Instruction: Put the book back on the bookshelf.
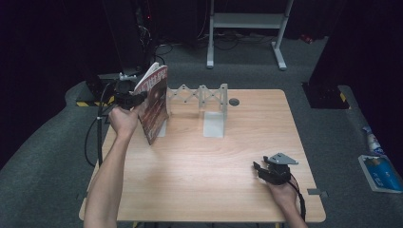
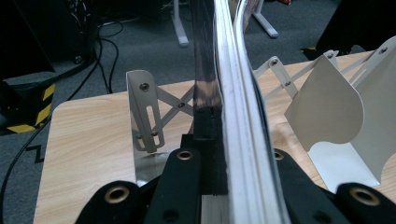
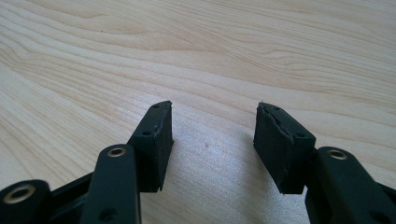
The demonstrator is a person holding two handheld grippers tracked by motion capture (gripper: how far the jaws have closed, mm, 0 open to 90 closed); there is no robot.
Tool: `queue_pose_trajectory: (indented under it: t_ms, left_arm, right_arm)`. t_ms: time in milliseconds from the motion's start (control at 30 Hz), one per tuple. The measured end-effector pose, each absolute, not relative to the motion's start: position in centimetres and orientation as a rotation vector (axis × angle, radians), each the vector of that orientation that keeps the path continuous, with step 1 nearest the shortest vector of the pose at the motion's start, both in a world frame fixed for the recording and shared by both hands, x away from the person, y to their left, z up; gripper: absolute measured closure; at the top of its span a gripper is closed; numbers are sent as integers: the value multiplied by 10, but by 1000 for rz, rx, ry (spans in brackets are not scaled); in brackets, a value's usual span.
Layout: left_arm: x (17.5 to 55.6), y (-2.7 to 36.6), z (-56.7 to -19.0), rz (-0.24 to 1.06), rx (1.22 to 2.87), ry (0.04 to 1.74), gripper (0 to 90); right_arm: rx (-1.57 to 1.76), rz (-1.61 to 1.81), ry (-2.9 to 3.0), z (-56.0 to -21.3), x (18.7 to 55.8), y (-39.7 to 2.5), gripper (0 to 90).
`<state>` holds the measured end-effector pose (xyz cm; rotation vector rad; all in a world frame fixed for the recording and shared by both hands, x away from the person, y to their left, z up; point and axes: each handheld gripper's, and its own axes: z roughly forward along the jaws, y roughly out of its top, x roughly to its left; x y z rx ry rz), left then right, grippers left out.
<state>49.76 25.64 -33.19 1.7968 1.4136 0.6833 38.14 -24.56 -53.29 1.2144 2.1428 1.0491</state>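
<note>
Glossy paper made up the magazine (image 1: 153,102), which stood tilted at the left end of the white expanding rack (image 1: 202,97), clamped edge-on between the jaws of the left gripper (image 1: 127,99). It was judged light, floppy and slippery, best held near the spine. The right gripper (image 1: 266,172) rested open and empty on the table (image 1: 204,171).

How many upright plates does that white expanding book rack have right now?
3 visible. Left plate behind the magazine clamped in the left hand-held gripper; two plates close together at right. The magazine may hide more.
</note>
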Motion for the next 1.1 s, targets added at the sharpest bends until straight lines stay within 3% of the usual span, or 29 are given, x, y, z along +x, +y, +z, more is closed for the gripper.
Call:
queue_pose_trajectory:
  t_ms: [1100]
  left_arm:
    - [498, 272, -333, 782, 1872, 1495, 782]
  right_arm:
    - [1212, 1051, 2144, -533, 381, -246, 469]
